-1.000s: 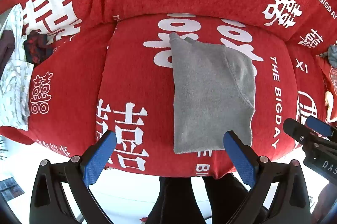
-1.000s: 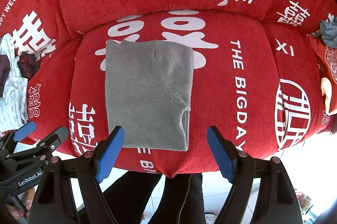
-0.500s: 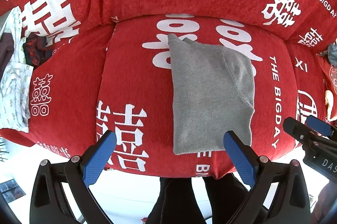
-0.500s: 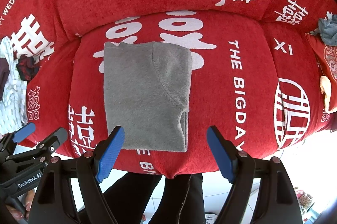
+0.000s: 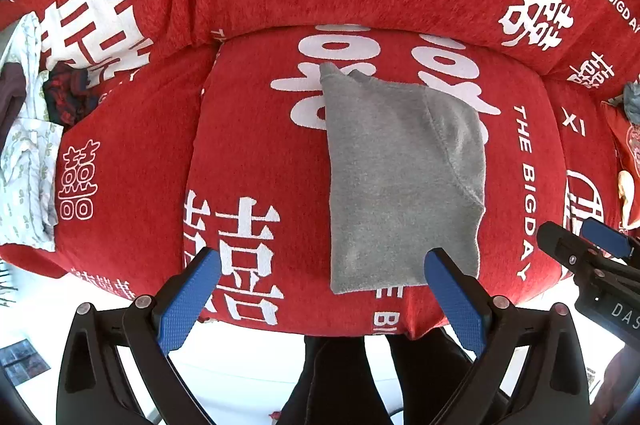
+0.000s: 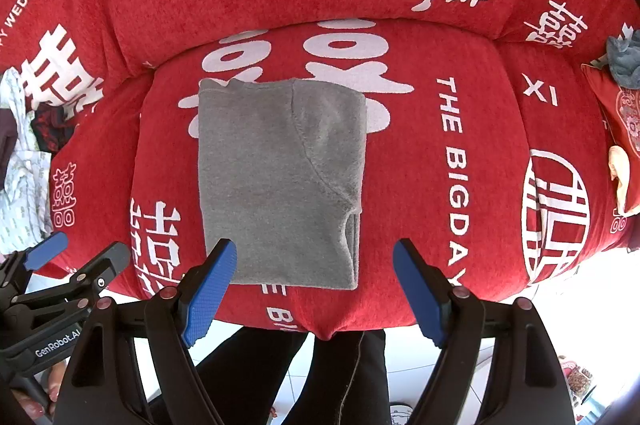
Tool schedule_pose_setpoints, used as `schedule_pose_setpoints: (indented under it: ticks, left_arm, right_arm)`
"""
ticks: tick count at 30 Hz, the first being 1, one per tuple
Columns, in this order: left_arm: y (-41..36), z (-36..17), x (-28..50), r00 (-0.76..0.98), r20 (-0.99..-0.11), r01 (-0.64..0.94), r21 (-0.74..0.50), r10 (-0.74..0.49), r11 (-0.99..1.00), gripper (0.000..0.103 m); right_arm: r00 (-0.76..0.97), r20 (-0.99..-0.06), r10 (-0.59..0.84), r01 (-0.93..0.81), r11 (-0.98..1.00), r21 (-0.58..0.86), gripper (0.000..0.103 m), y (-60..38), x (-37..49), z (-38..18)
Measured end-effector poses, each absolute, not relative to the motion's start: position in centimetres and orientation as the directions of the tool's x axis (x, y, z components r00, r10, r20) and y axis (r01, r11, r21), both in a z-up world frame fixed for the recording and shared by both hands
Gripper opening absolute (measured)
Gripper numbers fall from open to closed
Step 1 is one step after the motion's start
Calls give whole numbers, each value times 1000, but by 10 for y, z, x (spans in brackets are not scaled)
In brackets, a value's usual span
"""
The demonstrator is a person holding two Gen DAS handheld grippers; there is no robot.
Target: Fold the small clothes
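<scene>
Folded grey garment [image 5: 400, 185] is lying flat on the red sofa seat [image 5: 260, 145], left tongs [image 5: 320, 289] hanging wide apart above its near edge, gripping nothing, right tongs [image 5: 592, 245] poking in beside.

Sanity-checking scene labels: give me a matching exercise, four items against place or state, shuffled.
Items:
1. grey garment
2. white patterned clothes
3. left gripper
4. blue-grey cloth

States:
A. heaped at the sofa's left end
B. folded flat on the middle seat cushion
C. bunched at the sofa's far right
D. open, nothing between its fingers

Pairs: 1-B, 2-A, 3-D, 4-C
</scene>
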State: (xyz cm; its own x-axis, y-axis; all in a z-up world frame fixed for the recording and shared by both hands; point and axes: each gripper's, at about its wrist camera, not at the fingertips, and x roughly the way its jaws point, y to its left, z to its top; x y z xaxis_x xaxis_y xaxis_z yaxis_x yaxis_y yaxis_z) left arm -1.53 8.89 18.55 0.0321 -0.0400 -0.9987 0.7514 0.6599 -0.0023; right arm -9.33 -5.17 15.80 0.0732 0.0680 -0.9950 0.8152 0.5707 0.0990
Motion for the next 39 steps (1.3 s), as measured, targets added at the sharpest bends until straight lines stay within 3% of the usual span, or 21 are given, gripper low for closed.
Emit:
schedule_pose_setpoints:
  ticks: [39]
  left_arm:
    - [87,186,-17,33,-999,751,1,-36,660,102]
  right_arm:
    - [73,-995,70,812,575,100,83,-53,-91,158]
